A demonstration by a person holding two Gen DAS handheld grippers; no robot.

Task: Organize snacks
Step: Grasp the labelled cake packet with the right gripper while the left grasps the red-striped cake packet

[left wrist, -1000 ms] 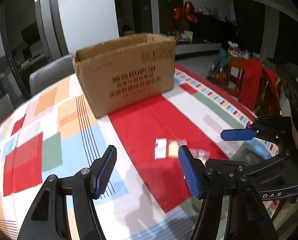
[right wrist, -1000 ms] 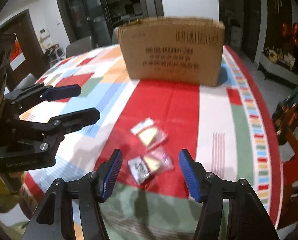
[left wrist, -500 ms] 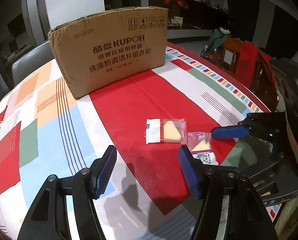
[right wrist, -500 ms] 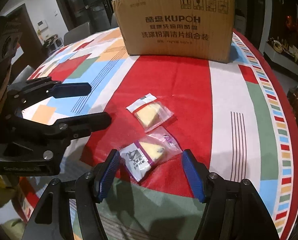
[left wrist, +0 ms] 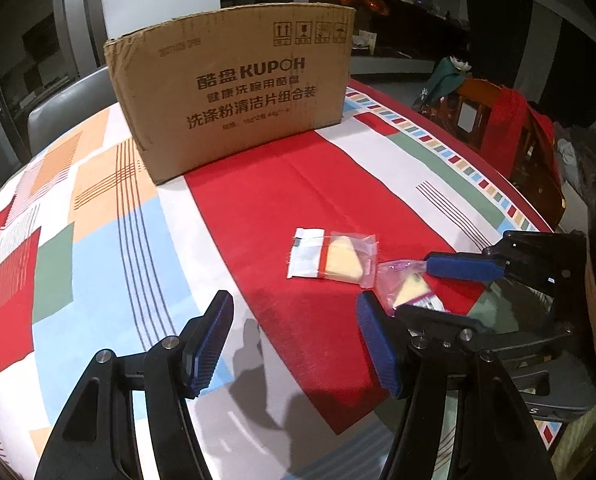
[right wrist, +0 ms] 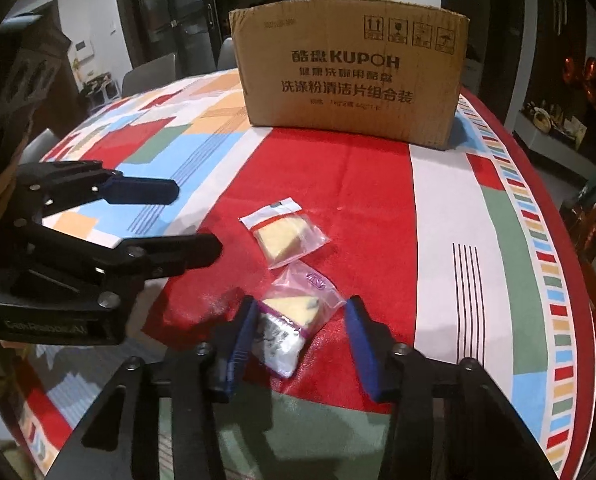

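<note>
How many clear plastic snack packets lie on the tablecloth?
2. The red-striped clear plastic packet lies mid-table; the purple-labelled clear plastic packet sits between the right claw's open fingers. The cardboard box may hide more.

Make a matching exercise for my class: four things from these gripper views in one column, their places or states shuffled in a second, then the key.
Things
1. cardboard box
2. purple-labelled snack packet
3. red-striped snack packet
4. left gripper

Places or states
A. open, above bare tablecloth
B. between the right gripper's open fingers
C. far end of the table
D. flat on red cloth, ungripped

Pairs: 1-C, 2-B, 3-D, 4-A
</note>
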